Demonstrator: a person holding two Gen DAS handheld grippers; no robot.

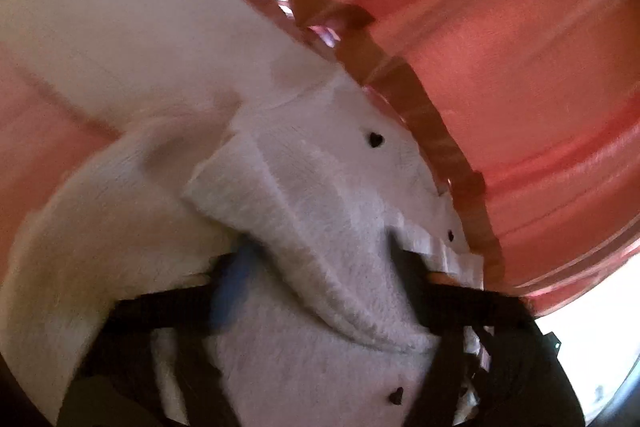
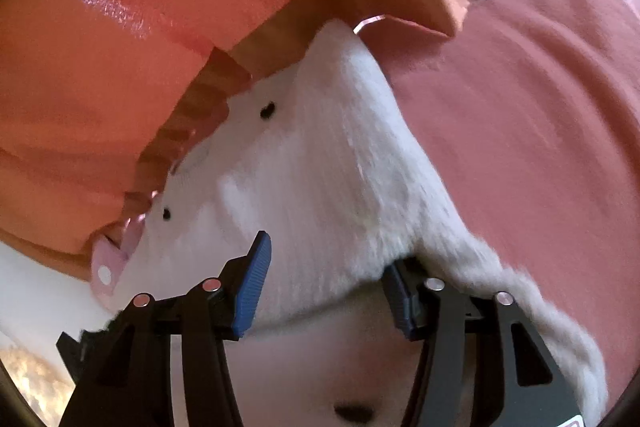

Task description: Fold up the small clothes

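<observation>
A small white fleecy garment (image 1: 320,227), dotted with tiny dark heart-shaped buttons (image 1: 375,139), lies on a salmon-pink cloth surface (image 2: 520,127), its far edge pushed up against a pleated orange-pink frill (image 2: 280,39) that borders the bedding behind it. Both tools are right in on it. The left gripper (image 1: 320,279) has its two black fingers spread apart with a fold of the fleece lying between and over them; the cloth covers the tips, so from here I cannot tell whether they are pinching anything, though the wide gap suggests they are released. The right gripper (image 2: 328,287) stands plainly spread, its blue ribbed pads (image 2: 254,291) well apart, the left one bare against the fabric and the right one tucked under a hanging hem of the fleece. That placement reads to me as a deliberate scoop: the fingers sit at the near edge of the garment, likely so a layer can be caught and carried over toward the frill for a fold. A sleeve or flap (image 1: 132,67) trails off to the left, not yet brought in, so I judge the folding to be early or midway.
</observation>
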